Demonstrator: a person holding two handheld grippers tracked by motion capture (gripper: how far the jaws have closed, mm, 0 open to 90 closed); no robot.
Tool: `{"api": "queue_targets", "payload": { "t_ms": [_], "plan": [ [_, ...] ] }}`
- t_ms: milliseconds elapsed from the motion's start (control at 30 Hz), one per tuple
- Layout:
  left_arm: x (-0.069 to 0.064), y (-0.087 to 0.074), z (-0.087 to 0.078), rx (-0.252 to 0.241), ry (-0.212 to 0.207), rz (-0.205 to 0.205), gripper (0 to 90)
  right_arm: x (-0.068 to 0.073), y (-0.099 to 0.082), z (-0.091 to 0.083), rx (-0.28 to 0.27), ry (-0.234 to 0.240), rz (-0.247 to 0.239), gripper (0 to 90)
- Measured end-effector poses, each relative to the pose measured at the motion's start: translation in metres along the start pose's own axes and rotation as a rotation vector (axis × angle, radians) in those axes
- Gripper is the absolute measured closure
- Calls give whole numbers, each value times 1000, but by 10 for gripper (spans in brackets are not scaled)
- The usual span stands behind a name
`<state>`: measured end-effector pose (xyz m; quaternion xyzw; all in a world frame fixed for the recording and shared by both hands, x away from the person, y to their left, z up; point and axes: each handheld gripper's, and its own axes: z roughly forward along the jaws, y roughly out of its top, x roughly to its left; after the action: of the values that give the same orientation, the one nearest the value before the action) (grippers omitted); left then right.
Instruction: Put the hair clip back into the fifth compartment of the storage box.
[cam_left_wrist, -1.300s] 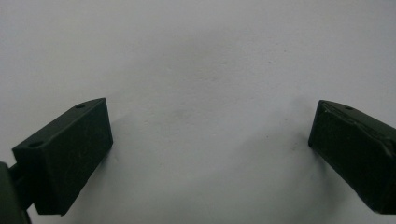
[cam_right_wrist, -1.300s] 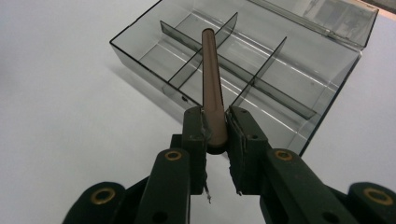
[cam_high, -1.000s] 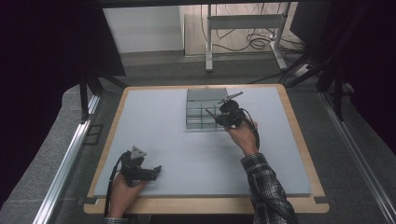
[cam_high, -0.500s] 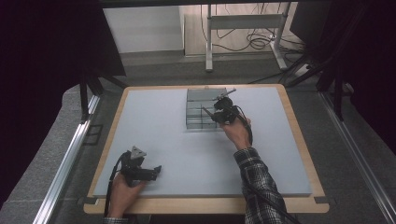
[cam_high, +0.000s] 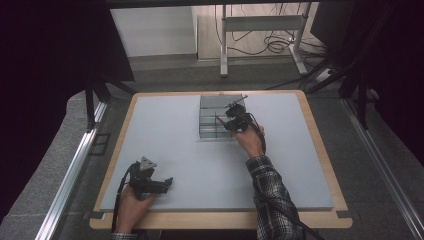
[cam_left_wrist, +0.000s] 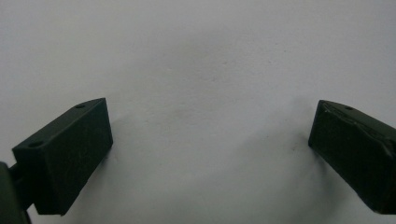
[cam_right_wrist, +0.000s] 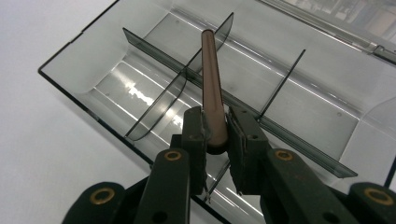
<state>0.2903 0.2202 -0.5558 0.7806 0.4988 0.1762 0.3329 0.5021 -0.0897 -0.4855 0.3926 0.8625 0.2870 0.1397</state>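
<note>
A clear plastic organiser box (cam_high: 210, 107) with thin dividers (cam_right_wrist: 280, 77) stands at the back middle of the grey mat. My right gripper (cam_high: 231, 121) hovers over the box's right part, shut on a slim brown rod (cam_right_wrist: 211, 79). In the right gripper view the rod (cam_high: 239, 101) sticks out past my right gripper (cam_right_wrist: 217, 128) and slants above the box's compartments (cam_right_wrist: 303, 109). My left gripper (cam_high: 167, 182) rests low at the mat's front left, held by a hand. In the left gripper view my left gripper (cam_left_wrist: 210, 128) is open, with bare mat between its jaws.
The grey mat (cam_high: 165, 135) lies on a wooden-edged table (cam_high: 320, 150). A metal rail (cam_high: 75, 165) runs along the left side. A stand's legs and cables (cam_high: 260, 30) are on the floor behind the table.
My right gripper has shifted a little to the left over the box with the rod in it. The left gripper has not moved.
</note>
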Motion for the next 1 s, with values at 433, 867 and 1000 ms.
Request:
{"api": "queue_targets", "payload": {
  "t_ms": [433,867,1000],
  "plan": [
    [0,0,0,0,0,0,1,-3,0,9,11,-6,4,742],
    [0,0,0,2,1,2,0,-3,4,3,-13,-15,11,662],
    [0,0,0,2,1,2,1,-1,4,1,-21,-16,5,640]
  ]
}}
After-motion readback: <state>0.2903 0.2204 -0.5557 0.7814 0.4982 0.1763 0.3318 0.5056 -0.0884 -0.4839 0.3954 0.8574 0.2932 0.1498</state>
